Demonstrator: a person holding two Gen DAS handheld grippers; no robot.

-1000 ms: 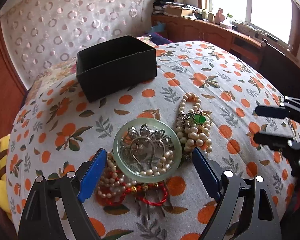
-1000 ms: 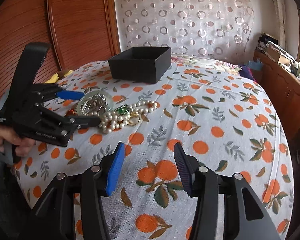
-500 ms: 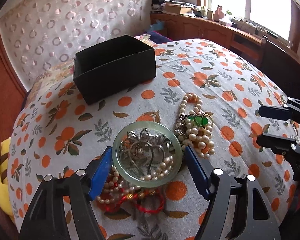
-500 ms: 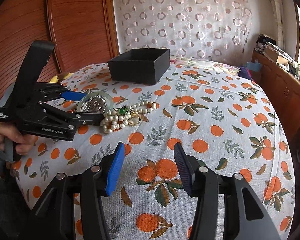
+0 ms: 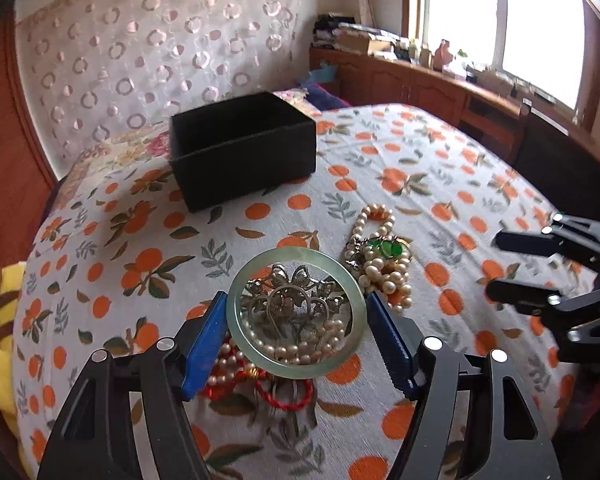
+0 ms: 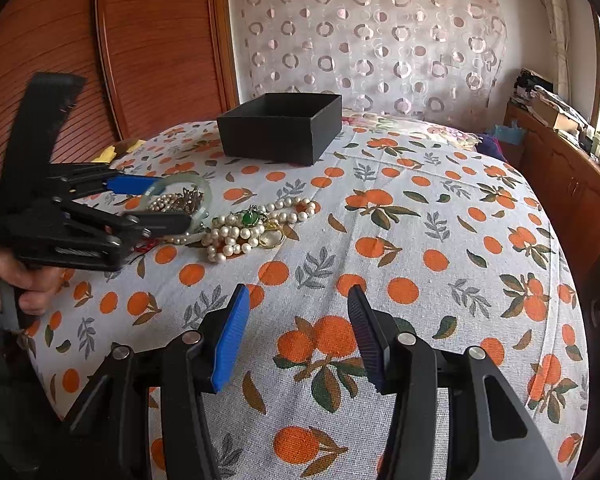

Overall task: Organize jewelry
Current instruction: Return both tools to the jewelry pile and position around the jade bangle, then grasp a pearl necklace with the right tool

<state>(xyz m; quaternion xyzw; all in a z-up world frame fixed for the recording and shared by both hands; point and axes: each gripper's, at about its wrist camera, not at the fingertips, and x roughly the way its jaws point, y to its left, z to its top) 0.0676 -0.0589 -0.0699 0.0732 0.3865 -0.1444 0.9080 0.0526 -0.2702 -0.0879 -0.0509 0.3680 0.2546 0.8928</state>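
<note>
A: Nearest first, pls. What's the left gripper (image 5: 296, 340) doing?

B: Jaws have just been closing; blue pads are now pinching the pale green jade-like bangle (image 5: 296, 312) across its width, one pad on each outer rim. It's looking slightly raised, tilted over the heap.

A: What's under it?

B: Red cord bracelet (image 5: 288, 394), small-pearl strand, silvery filigree hair comb (image 5: 296, 304) showing thru the ring. Just right: chunky pearl necklace w/ green pendant (image 5: 382, 264). All sitting on the orange-print bedspread (image 6: 380, 240).

A: How's the bangle going to handle?

B: My guess: rigid, smooth, slippery, heavy-ish, probably chipping if dropped. Gripping on opposite rim sides seems right; pads need to be staying square or it's popping out. Comb prongs or pearls may be snagging, can't tell.

A: Right gripper (image 6: 296, 332)?

B: Hovering near the bed edge, jaws standing apart, nothing btwn them.

A: Farther back?

B: Open black rectangular cardboard box (image 5: 242, 150), well apart from the heap. Looks empty from here.
</note>
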